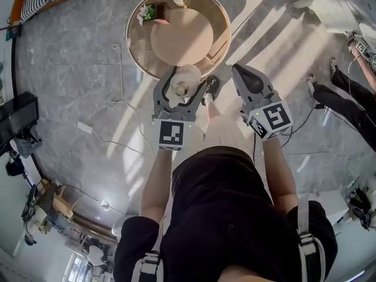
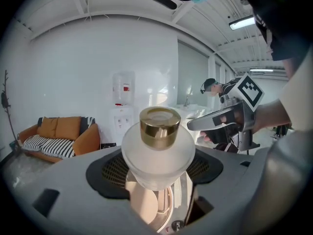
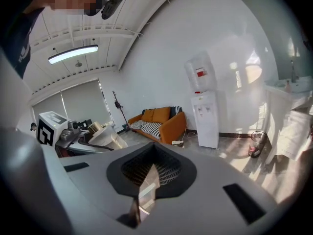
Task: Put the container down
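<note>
Floor (image 1: 70, 87): grey marbled stone with bands of sunlight, running under everything in the head view.
Round table (image 1: 182, 37): pale wood with a raised rim, standing ahead of the person.
Person (image 1: 223, 216): seen from above in a dark top, both forearms reaching toward the table's near edge.
Sofa (image 2: 63, 133): orange with striped cushions, against the far white wall in the left gripper view.
Water dispenser (image 3: 205, 116): white, upright against the wall, just beside the sofa.
Left gripper (image 1: 181, 86): at the table's near rim, its two grey jaws spread to the width of the container and pressed on it from either side.
Right gripper (image 1: 242, 72): beside the left one and apart from it, off the table's edge; its jaws are drawn together to a thin slit with nothing between them.
Container (image 2: 157, 146): frosted white and round-shouldered, sitting between the left jaws with its body in their dark padded hollows and its top standing clear of them. Whether it touches the table cannot be told.
Cap (image 2: 160, 126): gold, on the container's neck, beyond the fingertips.
</note>
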Motion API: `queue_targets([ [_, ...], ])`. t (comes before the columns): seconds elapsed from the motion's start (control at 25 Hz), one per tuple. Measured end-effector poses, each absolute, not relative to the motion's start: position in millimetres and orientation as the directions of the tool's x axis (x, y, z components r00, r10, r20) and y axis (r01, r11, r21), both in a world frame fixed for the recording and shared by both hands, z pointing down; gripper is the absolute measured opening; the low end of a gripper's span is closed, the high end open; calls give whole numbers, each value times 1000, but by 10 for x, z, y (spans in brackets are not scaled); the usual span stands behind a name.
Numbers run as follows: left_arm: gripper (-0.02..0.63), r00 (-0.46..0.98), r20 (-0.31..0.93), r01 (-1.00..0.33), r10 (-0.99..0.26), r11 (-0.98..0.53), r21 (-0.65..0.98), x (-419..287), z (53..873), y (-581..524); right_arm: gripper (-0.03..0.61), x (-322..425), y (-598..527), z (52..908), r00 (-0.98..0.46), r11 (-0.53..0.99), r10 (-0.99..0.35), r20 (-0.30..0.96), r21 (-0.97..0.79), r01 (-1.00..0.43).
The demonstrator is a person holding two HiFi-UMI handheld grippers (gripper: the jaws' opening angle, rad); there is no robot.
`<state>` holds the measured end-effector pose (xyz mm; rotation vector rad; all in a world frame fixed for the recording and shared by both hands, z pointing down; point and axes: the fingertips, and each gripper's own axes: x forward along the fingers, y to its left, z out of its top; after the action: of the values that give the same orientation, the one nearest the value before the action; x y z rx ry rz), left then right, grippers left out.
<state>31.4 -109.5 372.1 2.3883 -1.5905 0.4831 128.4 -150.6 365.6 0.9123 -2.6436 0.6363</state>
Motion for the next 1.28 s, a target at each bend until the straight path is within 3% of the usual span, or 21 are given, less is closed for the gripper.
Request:
queue_targets([
  [0.4, 337, 306, 445, -949, -842, -304, 79, 185, 4328, -1254, 3, 1177, -1500, 4143, -756, 706, -502, 420, -305, -639],
  [1.28, 337, 367, 486, -921, -793, -382, 72, -33, 5934, -1852, 3, 1003, -1829, 5300, -682, 661, -514, 520, -266, -702],
])
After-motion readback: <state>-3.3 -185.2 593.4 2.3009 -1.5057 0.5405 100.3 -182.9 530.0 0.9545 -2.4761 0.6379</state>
